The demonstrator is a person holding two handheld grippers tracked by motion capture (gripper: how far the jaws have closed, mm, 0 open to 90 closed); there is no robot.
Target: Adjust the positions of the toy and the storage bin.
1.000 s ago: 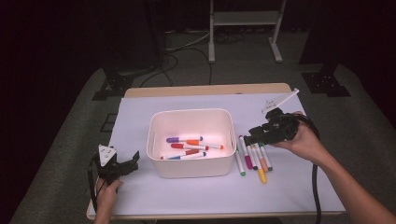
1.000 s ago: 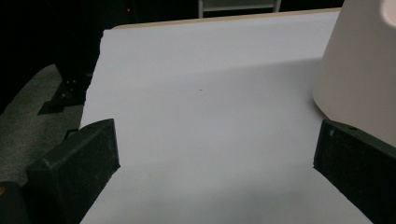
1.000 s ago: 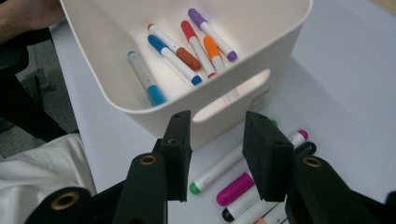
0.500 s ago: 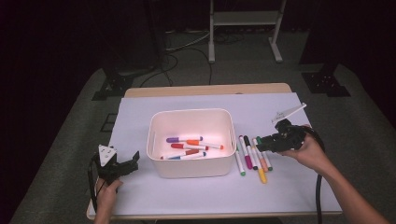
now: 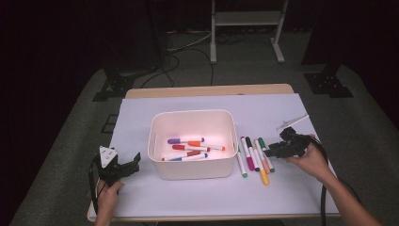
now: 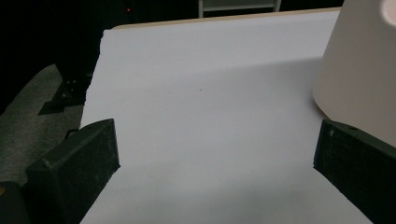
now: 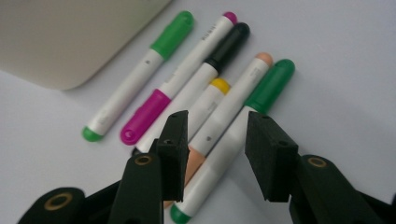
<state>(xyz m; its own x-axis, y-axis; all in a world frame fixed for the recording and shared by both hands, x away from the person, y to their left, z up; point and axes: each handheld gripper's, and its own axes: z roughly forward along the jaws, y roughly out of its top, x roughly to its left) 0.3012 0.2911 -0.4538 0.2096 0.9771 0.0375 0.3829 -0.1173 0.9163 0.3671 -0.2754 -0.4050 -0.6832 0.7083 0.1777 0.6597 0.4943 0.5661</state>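
Observation:
A white bin (image 5: 160,129) stands mid-table with several markers inside, among them a purple-capped one (image 5: 181,140). To its right lies a row of markers (image 5: 254,157) on the white sheet. My right gripper (image 5: 270,151) hangs low over the row's right side. In the right gripper view it (image 7: 217,142) is open, and its jaws straddle the peach-capped marker (image 7: 238,91) and the dark green marker (image 7: 268,86) without touching them. The light green (image 7: 140,74), magenta (image 7: 149,112), black (image 7: 224,46) and yellow (image 7: 215,91) markers lie beside them. My left gripper (image 5: 128,167) (image 6: 215,163) rests wide open, left of the bin wall (image 6: 359,70).
The white sheet (image 5: 282,197) covers most of the wooden table (image 5: 207,90). A cable (image 5: 323,188) trails from the right gripper toward the front edge. A metal stand (image 5: 244,19) and dark floor lie beyond the table.
The right gripper has moved away from the bin's right rim and come down toward the near side, over the row of markers. The left gripper has stayed still.

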